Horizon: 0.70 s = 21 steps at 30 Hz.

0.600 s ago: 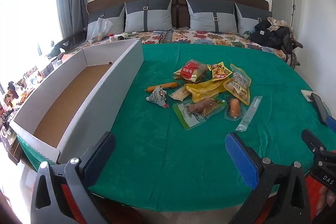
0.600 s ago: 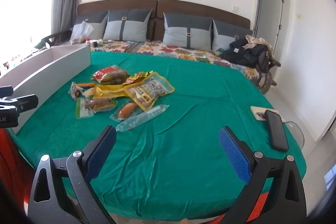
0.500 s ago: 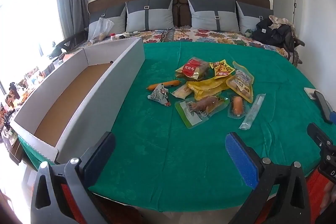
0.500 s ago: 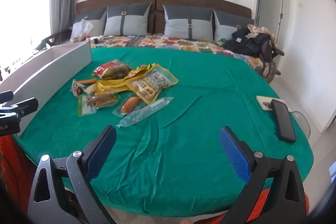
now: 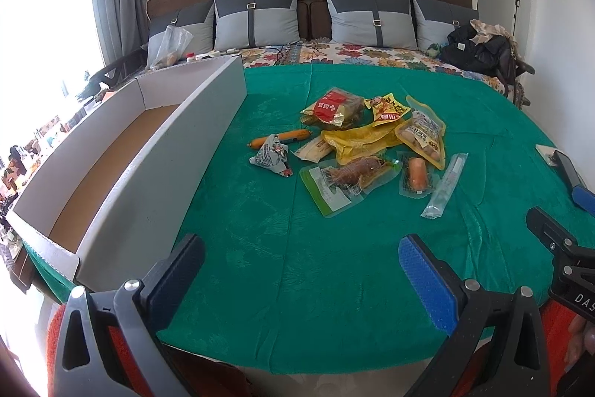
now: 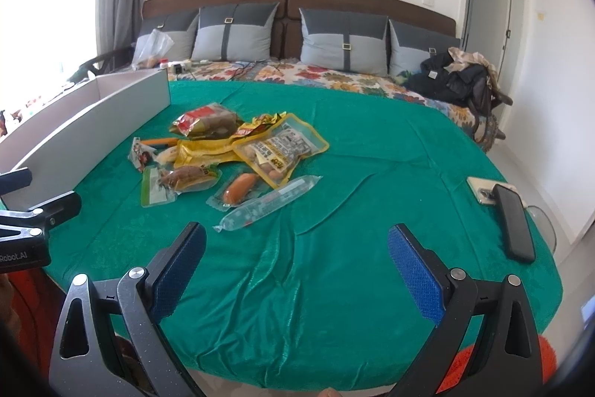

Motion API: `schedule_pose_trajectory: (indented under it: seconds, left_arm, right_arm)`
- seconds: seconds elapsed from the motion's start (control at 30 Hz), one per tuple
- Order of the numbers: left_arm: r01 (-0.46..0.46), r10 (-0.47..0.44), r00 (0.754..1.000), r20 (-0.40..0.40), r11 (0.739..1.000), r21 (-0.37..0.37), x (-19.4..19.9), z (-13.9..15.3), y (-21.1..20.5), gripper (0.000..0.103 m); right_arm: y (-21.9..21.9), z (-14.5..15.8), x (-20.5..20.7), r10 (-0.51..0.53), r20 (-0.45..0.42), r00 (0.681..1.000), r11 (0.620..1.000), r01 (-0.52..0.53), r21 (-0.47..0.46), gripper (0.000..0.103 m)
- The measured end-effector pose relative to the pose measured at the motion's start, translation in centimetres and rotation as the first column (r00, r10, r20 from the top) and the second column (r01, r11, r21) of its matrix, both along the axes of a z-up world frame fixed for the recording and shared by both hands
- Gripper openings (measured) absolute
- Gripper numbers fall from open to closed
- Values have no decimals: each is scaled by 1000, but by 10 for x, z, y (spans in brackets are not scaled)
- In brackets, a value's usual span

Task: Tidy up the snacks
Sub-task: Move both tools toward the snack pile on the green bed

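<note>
Tongs first: your left tongs [image 5: 299,270] and right tongs [image 6: 295,261] are both spread wide with nothing between them, over bare green cloth [image 5: 297,248] at the bed's near edge. Ahead of your left tongs lies the snack pile [image 5: 364,144], nothing in the way; from your right tongs it sits ahead and left, the clear tube packet [image 6: 267,203] nearest. Left of your left tongs stands the open cardboard box [image 5: 156,155]. Right of your right tongs, a black phone [image 6: 515,222] lies well apart. Beyond the pile, pillows [image 5: 256,17] and a dark bag [image 5: 476,49].
</note>
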<state>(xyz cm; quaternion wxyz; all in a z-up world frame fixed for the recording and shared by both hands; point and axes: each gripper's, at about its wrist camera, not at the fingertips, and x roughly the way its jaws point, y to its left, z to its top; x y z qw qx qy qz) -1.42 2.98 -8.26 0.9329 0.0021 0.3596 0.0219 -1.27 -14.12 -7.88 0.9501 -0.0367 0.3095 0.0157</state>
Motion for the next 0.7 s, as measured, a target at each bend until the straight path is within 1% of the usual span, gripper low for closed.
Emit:
schedule_pose_trajectory:
  seconds: [0.1,0.13,0.23,0.3,0.37,0.53,0.63,0.7]
  left_arm:
    - [4,-4,1000,-22,1000,-11,4,-6,5,103]
    - [2,-2,1000,-29,1000,-15,5,-8,7,103]
    - [-3,2,999,-51,1000,-25,8,-13,13,103]
    - [-10,9,998,-59,1000,-26,8,-15,17,103]
    - [-15,14,998,-61,999,-29,9,-16,21,103]
    - [-33,30,997,-75,999,-36,12,-17,27,103]
    - [-35,32,995,-90,999,-28,13,-20,26,103]
    - [-30,28,995,-97,999,-19,13,-22,24,103]
  right_arm:
    - [-1,-3,1,-11,-21,1000,1000,12,9,100]
    - [0,-3,0,-16,-11,1000,1000,16,24,100]
    - [0,-7,2,-30,-19,999,1000,30,5,100]
    - [0,-13,5,-44,-48,998,999,44,-4,100]
    - [0,-16,7,-54,-75,996,998,55,16,100]
    - [-2,-21,8,-67,-90,994,998,68,2,100]
    - [-4,-23,7,-75,-107,991,997,74,-15,100]
    - [-5,-23,7,-78,-114,990,997,79,5,100]
